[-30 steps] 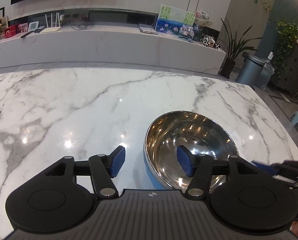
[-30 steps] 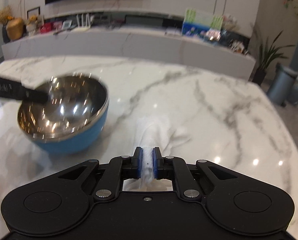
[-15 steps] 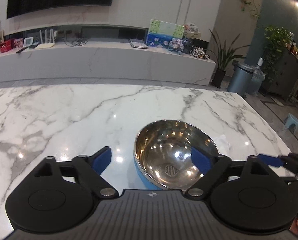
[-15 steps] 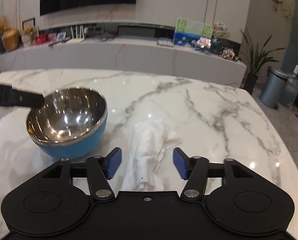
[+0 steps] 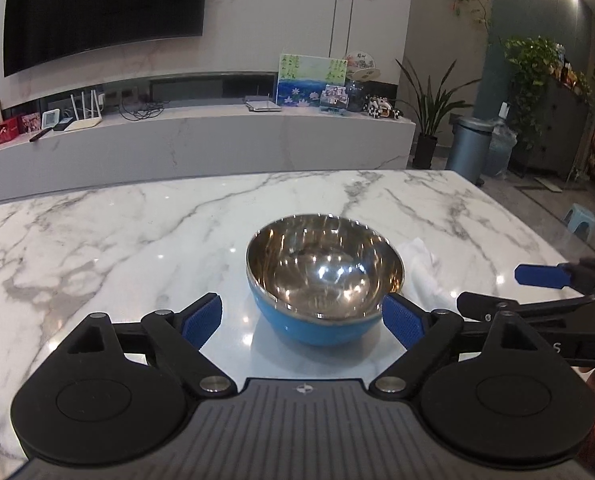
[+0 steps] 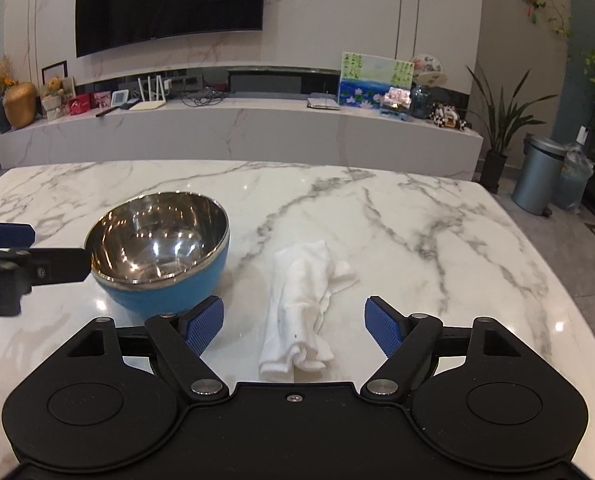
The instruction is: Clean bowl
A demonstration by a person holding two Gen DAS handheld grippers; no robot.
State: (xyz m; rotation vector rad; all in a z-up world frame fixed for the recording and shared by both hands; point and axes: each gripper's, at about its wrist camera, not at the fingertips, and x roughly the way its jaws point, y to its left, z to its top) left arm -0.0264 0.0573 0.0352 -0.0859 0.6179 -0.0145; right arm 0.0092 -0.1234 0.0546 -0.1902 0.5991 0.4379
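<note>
Now we are holding the left tongs (image 5: 301, 320) wide around the bowl (image 5: 324, 276) on the bench (image 5: 137, 232), untouching; our right tongs (image 6: 294, 326) are opening over the white cloth (image 6: 301, 300) lying right of it.

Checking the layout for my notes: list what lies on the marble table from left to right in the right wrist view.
Left gripper → bowl → white cloth, lying flat between the opening jaws of the right gripper, all on the marble table.
</note>
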